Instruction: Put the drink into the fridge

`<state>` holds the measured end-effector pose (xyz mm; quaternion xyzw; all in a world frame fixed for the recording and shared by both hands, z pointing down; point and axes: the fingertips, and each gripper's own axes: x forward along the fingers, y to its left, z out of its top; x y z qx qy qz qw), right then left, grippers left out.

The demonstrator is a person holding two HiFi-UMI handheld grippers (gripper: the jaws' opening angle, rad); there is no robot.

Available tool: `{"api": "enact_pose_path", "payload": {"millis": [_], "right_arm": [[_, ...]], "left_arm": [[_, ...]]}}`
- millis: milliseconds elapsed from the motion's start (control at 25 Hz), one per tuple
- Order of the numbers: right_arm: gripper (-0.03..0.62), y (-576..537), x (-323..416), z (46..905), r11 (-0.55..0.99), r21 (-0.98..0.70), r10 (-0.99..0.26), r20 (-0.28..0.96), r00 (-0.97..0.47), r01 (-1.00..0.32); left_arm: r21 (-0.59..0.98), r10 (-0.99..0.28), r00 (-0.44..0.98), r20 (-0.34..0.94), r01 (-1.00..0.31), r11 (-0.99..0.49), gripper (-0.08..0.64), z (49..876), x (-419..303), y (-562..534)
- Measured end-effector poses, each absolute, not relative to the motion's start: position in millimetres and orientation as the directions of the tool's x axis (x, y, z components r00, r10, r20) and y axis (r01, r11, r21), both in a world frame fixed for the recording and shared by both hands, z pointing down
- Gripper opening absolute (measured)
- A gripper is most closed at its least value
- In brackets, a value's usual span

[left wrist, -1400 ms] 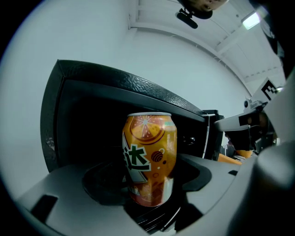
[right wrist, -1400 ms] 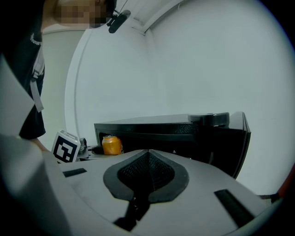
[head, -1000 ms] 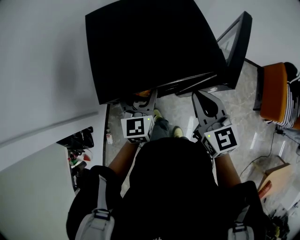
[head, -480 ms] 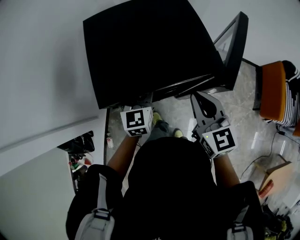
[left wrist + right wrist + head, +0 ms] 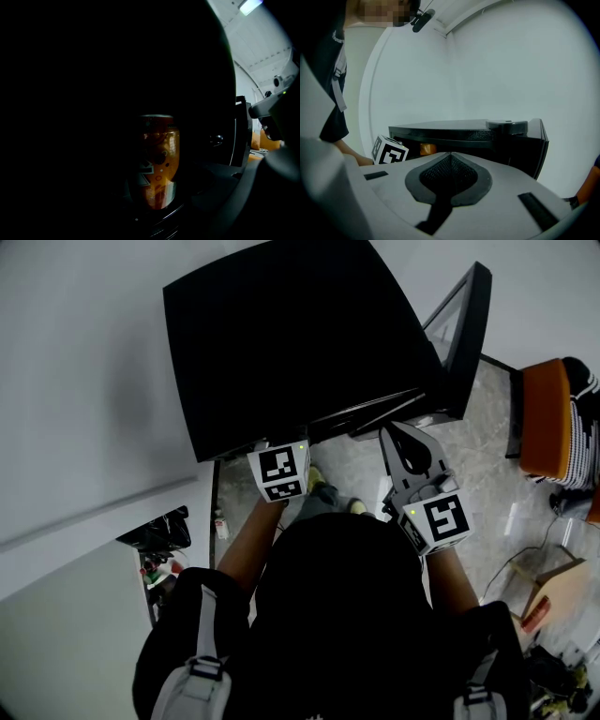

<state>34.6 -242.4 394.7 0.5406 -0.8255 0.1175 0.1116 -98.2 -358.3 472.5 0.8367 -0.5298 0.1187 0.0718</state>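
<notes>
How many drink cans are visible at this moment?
1. An orange can stands upright inside the dark fridge, centred in the left gripper view. The interior is very dark, so others may be hidden.

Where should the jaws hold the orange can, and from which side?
Probably grip the can around the middle of its round side, coming level from the open front of the fridge. It stands upright, so its straight sides suit the jaws, and the fridge closes off the top.
</notes>
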Motion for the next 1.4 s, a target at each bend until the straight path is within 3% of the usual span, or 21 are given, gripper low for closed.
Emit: {"api": "enact_pose_path", "payload": {"millis": [360, 1400], "right_arm": [[0.012, -238, 36, 398, 0.392, -0.081, -0.861, 0.319, -0.397, -0.916], [0.012, -232, 46, 385, 0.395, -0.079, -0.879, 0.255, -0.402, -0.915]], "left_arm": [[-0.115, -0.882, 0.369, 0.292, -0.903, -0.415, 0.331, 479, -91, -357], [-0.149, -0.895, 0.336, 0.292, -0.909, -0.390, 0.333, 472, -96, -338]]}}
